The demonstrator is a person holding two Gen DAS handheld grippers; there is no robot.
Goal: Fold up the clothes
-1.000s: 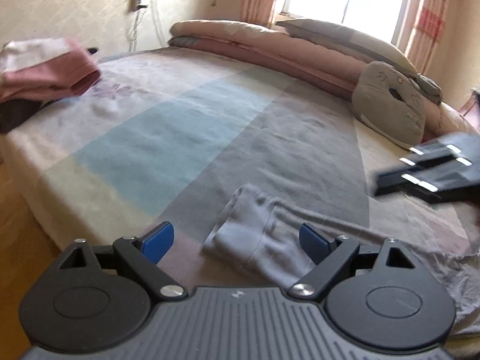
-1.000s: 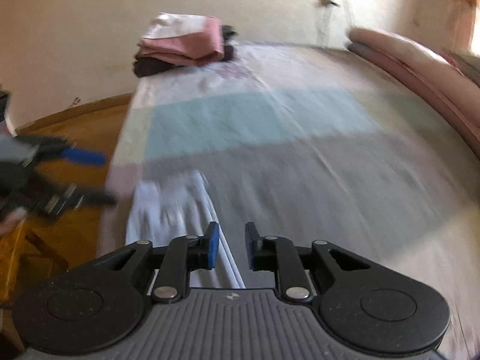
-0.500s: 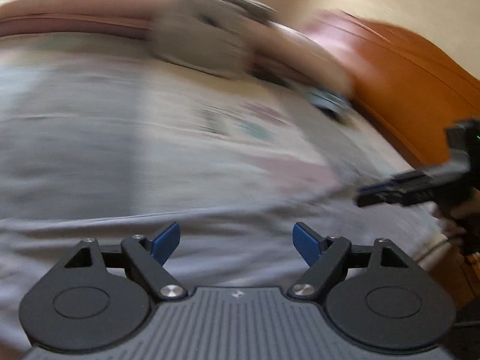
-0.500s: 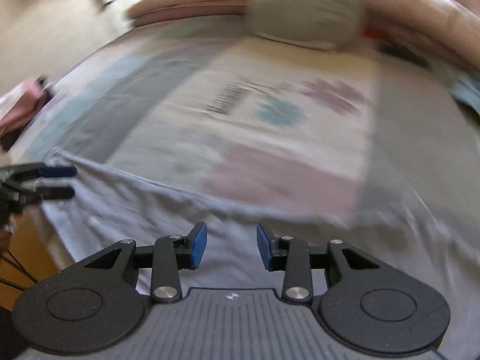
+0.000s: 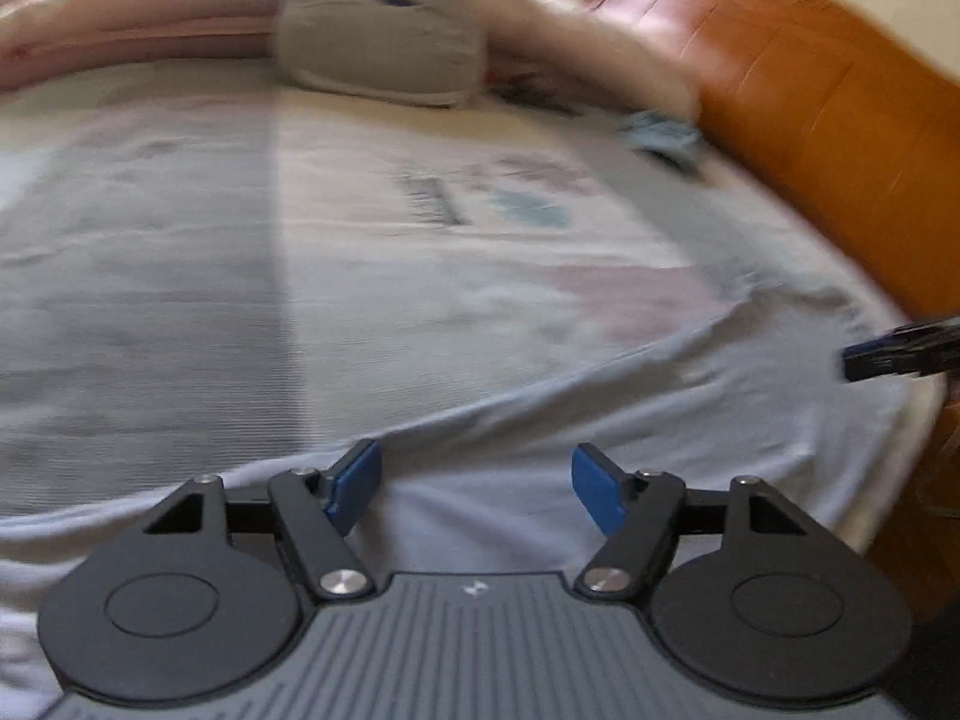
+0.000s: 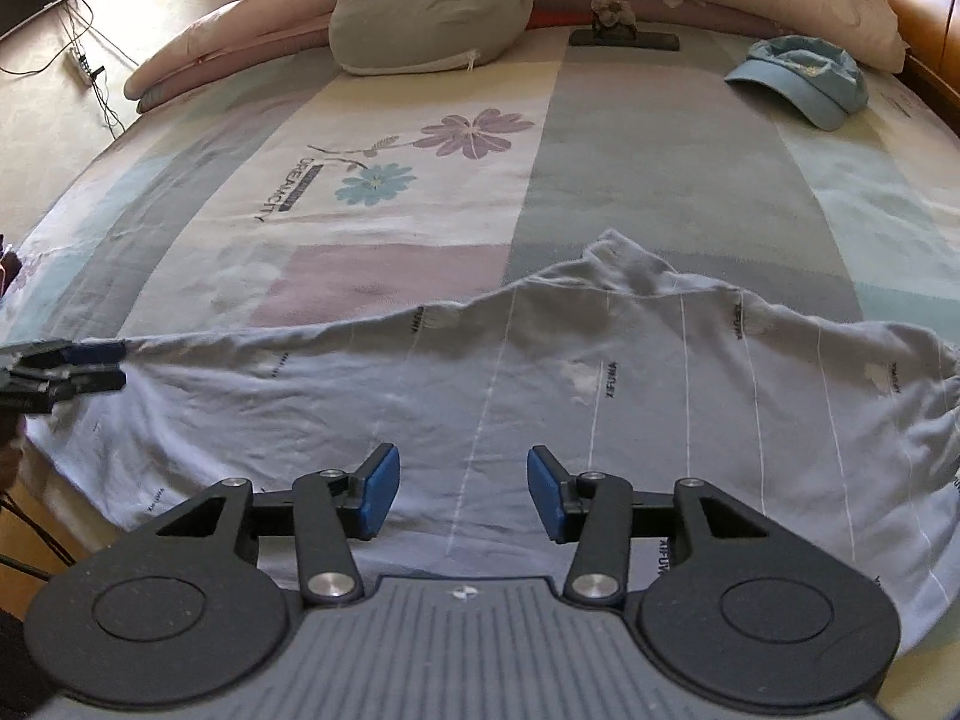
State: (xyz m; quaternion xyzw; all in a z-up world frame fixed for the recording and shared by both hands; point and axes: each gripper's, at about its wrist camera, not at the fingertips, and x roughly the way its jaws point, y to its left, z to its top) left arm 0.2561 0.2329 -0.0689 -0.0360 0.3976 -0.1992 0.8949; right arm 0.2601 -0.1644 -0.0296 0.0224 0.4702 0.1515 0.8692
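Pale grey-blue cotton garment with thin white stripes and small printed lettering point(image 6: 600, 372) lies spread flat along the near edge of the patchwork floral bedsheet point(image 6: 420, 180), long axis running left to right across both views. Its far edge is ragged and peaks up right of centre; the right end bunches in a sleeve-like fold near the bed's right edge.

Right gripper point(image 6: 459, 492) hangs over the garment's middle, pointing down at it, blue pads apart, jaws just been opening, nothing between them, cloth only beneath. Left gripper point(image 5: 477, 489) is over the near left part of the same cloth, jaws released and just been closing a little, nothing pinched. In the right wrist view its tips sit at the garment's far-left corner point(image 6: 90, 366); touching or just above, cannot say, left view is blurred.

Judgement: the fold turns on the two ends. Left hand is nearer the left end; right hand must travel right to reach the bunched end.
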